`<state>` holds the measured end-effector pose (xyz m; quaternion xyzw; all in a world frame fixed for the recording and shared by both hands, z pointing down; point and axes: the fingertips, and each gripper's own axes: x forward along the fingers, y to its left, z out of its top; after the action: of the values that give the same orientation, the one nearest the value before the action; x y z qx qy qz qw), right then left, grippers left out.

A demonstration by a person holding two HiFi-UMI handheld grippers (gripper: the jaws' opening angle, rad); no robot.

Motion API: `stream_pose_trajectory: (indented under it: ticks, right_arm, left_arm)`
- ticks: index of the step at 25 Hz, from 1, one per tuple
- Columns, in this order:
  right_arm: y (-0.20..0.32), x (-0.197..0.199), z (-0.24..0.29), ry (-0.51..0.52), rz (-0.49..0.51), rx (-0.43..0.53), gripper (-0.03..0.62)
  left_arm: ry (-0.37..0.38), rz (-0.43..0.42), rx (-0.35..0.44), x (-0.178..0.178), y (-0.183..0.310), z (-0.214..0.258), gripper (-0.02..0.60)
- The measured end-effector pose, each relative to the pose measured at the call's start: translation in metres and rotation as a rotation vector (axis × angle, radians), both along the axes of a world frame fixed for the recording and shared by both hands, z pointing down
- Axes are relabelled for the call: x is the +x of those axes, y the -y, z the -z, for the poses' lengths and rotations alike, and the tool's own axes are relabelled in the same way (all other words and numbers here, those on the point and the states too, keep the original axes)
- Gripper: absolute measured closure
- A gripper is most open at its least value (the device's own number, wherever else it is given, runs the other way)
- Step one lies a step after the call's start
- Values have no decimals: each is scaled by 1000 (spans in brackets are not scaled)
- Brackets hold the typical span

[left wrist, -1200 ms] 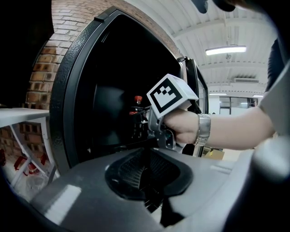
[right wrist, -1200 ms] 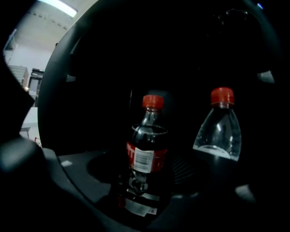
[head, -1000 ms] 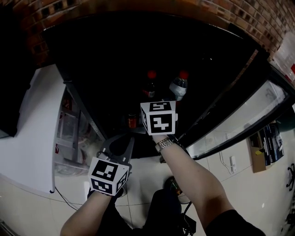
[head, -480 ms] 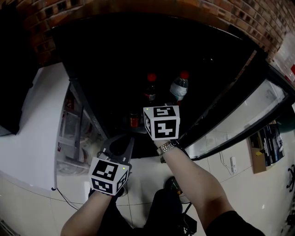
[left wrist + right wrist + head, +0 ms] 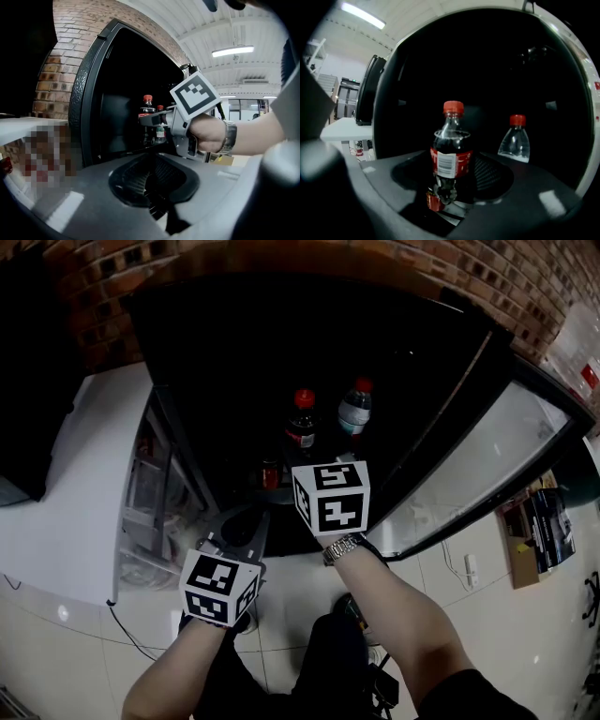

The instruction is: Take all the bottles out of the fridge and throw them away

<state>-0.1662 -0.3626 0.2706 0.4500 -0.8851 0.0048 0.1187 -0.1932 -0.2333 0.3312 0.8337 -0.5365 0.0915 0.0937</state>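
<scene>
Dead ahead, under the brick wall (image 5: pixel 525 277), the fridge (image 5: pixel 281 343): black inside, wide open, glass door (image 5: pixel 492 451) swung out to the fridge's right. Left of the fridge, a white surface (image 5: pixel 66 493), no part of the job.

Before the fridge's mouth, the right gripper (image 5: pixel 145 120), level with the bottles, jaws spread wide and pressing on nothing. Lined up squarely on the cola bottle (image 5: pixel 450 154), large in the middle of the right gripper view. Hard to say whether already between the jaws or just short of them. Lower, by the fridge's bottom left corner, the left gripper (image 5: pixel 246 517), jaws apart too, somewhat narrower, nothing between them.

Deep inside the fridge, upright, side by side and not touching: the dark, red-capped cola bottle and, to its right, the clear bottle (image 5: pixel 354 409), also red-capped. Nearer the fridge's front, left of the cola bottle, a small red thing (image 5: pixel 270 474), too dim to name.

Against a second ago: right gripper shifted and slightly raised before the fridge, jaw width much the same. Left gripper unmoved. Both bottles in the same spots as before. By judgement, then, still the approach to the first grasp: nothing out of the fridge yet, nothing thrown away.
</scene>
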Motion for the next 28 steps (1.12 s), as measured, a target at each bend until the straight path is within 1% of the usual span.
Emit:
stream_pose_trajectory:
  ticks: [5,12,17,22,28]
  right_arm:
    - [-32,17,9,4,2,6,316]
    - [-81,59,6,-10,-27,2,316]
    - [-118,97,-6,-18,-61,-19,316]
    - [-157,140,-28,-32,-98,-52,316]
    - [-194,189,-55,-54,-136,-103,316]
  left_arm:
    - [8,-6,10,10,-13,8,575]
    - [7,-42,18,40,-41,13,575]
    - [7,-72,9,69,-68,6,575]
    - [11,-112,-4,106,-98,-8,575]
    - [23,-159,-34,149,-118,-25,575]
